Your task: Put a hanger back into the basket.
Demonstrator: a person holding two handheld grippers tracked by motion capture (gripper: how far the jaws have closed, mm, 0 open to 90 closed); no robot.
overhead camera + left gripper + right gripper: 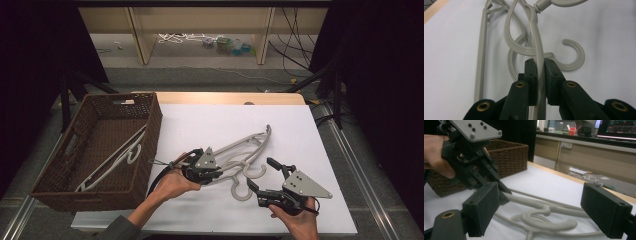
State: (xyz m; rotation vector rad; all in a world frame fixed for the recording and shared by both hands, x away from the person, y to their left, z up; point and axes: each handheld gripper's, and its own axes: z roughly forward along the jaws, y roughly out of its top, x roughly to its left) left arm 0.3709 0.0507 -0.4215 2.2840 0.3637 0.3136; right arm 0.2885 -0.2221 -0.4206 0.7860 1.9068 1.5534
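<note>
White bench (310,150), wicker basket (150,120) at left. Left claw (539,72) clamped on grey hanger (537,37). Right claw (260,175) wide open, empty, beside hooks (242,192).

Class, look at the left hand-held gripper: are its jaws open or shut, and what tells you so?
Shut. The left hand-held gripper has both black pads pressed against the grey hanger's thin bar, which runs between them.
</note>
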